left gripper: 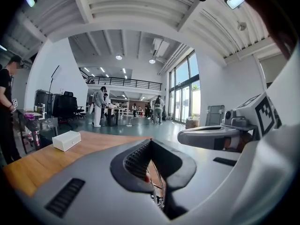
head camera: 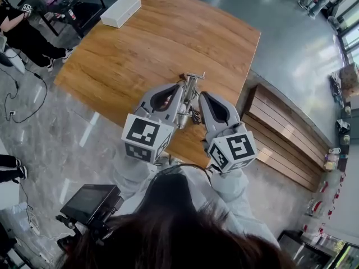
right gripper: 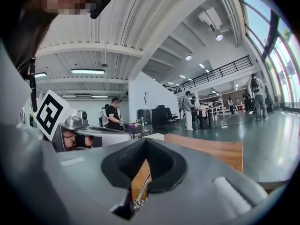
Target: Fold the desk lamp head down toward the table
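Both claws — left gripper (left gripper: 151, 175), right gripper (right gripper: 139, 184) — sit clamped on the thin metal frame of the desk lamp (head camera: 189, 91) at the near edge of the table (head camera: 112, 66); I reckon it light, stiff-jointed, tippy, best gripped low on the arm

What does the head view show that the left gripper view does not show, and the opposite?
Only the head view: the desk lamp seen from above, standing between the left tool and the right tool, and a slatted bench on the floor. Only the left gripper view: the ceiling, tall windows, distant people, and a thin lamp rod in the narrow gap of that tool's jaws. Both: the wooden table and the white box on it.
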The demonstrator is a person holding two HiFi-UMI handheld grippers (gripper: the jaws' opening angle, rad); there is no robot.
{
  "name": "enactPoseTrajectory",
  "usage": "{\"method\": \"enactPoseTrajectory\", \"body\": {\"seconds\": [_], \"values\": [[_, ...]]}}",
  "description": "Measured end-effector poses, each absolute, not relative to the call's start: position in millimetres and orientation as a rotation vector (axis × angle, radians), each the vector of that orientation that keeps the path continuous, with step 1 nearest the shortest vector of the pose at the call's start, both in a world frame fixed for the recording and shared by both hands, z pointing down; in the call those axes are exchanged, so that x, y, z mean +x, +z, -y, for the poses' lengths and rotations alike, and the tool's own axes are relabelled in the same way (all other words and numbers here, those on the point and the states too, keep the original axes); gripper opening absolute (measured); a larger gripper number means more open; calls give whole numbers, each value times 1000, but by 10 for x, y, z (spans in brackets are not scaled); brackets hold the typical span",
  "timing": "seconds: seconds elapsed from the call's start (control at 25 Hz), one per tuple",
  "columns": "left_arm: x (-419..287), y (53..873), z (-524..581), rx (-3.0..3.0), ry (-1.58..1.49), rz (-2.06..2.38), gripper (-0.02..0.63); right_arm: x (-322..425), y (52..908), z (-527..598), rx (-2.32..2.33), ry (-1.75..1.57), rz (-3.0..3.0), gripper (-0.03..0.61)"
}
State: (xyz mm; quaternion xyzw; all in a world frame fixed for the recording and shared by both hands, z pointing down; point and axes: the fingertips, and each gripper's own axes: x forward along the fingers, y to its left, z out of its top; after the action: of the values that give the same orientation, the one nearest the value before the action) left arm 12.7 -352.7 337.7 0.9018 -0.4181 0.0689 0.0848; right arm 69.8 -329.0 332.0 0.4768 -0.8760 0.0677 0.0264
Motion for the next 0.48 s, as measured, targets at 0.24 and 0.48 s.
{"method": "enactPoseTrajectory", "body": {"seconds": [0.24, 0.48], "values": [[154, 3366, 3496, 2682, 173, 1213, 2, 733, 3319, 3262, 1487, 227, 2710, 0], [167, 3348, 3498, 2691, 184, 1214, 2, 723, 3300, 3256, 1486, 222, 2712, 0]]}}
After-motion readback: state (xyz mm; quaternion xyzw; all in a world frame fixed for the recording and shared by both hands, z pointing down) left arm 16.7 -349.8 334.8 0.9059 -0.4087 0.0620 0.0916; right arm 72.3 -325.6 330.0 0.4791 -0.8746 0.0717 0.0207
